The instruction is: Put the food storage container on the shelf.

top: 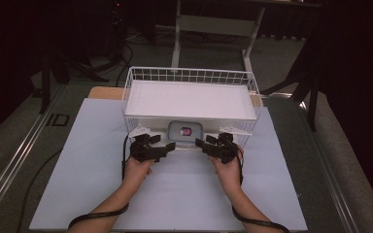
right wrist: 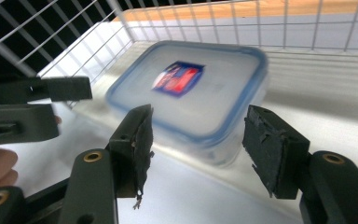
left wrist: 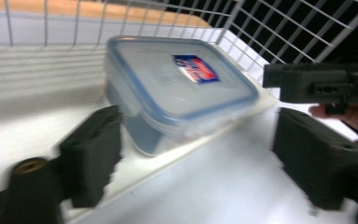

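1. While both hands sit at the near edge of the wire basket [top: 190, 75], the clear container [top: 186, 131] with a blue-rimmed lid lies on the basket's lower level, at the middle of its front edge.
2. Left gripper [top: 162, 149]: jaws apart, clamping nothing; container just ahead of them.
3. Right gripper [top: 203, 145]: jaws apart, container's near corner just beyond the pads [right wrist: 140, 140], untouched.
4. Basket stands on the white table [top: 92, 160], toward its far edge.

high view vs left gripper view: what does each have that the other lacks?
High view: the white shelf atop the wire basket, both forearms, the whole table. Left gripper view: close detail of the container, its blue seal and label, with the left gripper fingers spread clear of it. Both: the container under the shelf, basket wires, the right gripper.
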The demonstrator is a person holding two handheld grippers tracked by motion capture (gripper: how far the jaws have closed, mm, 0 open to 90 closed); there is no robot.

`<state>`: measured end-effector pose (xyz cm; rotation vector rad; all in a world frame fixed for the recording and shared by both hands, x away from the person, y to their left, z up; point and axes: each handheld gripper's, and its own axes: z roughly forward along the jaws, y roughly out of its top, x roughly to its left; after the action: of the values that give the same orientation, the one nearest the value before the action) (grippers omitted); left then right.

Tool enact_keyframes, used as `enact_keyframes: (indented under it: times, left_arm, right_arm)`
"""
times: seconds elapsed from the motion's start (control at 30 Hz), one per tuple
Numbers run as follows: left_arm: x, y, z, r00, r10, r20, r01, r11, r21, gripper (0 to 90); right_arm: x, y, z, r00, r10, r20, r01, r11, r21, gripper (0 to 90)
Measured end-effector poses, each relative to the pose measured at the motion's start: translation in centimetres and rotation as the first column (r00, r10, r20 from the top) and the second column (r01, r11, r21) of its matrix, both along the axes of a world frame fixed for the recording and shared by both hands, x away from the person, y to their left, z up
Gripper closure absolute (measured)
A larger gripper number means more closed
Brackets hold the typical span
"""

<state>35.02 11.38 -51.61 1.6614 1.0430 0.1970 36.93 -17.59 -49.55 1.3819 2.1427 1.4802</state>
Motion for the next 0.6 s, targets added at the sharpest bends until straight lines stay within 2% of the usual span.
enact_keyframes:
  times: [0.07, 0.1, 0.17, 0.23, 0.27, 0.3, 0.37, 0.47, 0.53, 0.6]
  left_arm:
    - [-1.2, 0.1, 0.1, 0.9995, -0.024, 0.021, 0.024, 0.9997, 0.004, 12.9]
    - [-1.6, 0.1, 0.3, 0.9991, -0.038, 0.021, 0.038, 0.9993, 0.004, 8.0]
    - [-2.5, 0.1, 0.8, 0.9966, -0.076, 0.034, 0.075, 0.9967, 0.033, 2.8]
    - [-3.4, 0.3, 1.4, 0.9935, -0.099, 0.056, 0.095, 0.9929, 0.071, 2.8]
    - [-3.4, 0.3, 1.4, 0.9935, -0.099, 0.056, 0.095, 0.9929, 0.071, 2.8]
    - [-4.3, 0.6, 2.1, 0.9909, -0.117, 0.066, 0.112, 0.9909, 0.074, 2.8]
    - [-5.1, 1.0, 2.7, 0.9884, -0.129, 0.080, 0.124, 0.9904, 0.060, 2.8]
    - [-6.4, 1.5, 3.1, 0.9844, -0.149, 0.093, 0.146, 0.9885, 0.038, 2.8]
    - [-7.3, 1.7, 3.1, 0.9812, -0.167, 0.097, 0.163, 0.9855, 0.048, 2.8]
    - [-8.2, 2.0, 2.9, 0.9747, -0.192, 0.114, 0.185, 0.9803, 0.070, 2.7]
  right_arm:
    - [-0.6, 0.2, 0.2, 0.9997, 0.016, 0.018, -0.016, 1.000, -0.013, 41.9]
    - [-1.0, 0.3, 0.3, 0.9993, 0.026, 0.027, -0.025, 0.999, -0.021, 42.0]
    - [-1.6, 0.5, 0.4, 0.9986, 0.038, 0.036, -0.037, 0.999, -0.032, 42.6]
    - [-2.0, 0.7, 0.4, 0.9980, 0.052, 0.035, -0.050, 0.998, -0.041, 42.6]
    - [-2.0, 0.7, 0.4, 0.9980, 0.052, 0.035, -0.050, 0.998, -0.041, 42.6]
    - [-2.3, 0.9, 0.4, 0.9977, 0.060, 0.032, -0.059, 0.997, -0.041, 42.7]
    - [-2.8, 1.4, 0.3, 0.9956, 0.089, 0.028, -0.088, 0.995, -0.048, 43.3]
    - [-3.0, 1.8, 0.2, 0.9955, 0.092, 0.020, -0.091, 0.995, -0.047, 43.6]
    - [-3.1, 2.1, 0.2, 0.9951, 0.097, 0.018, -0.096, 0.994, -0.051, 46.3]
    - [-3.3, 2.3, 0.1, 0.9952, 0.094, 0.025, -0.093, 0.994, -0.061, 51.8]
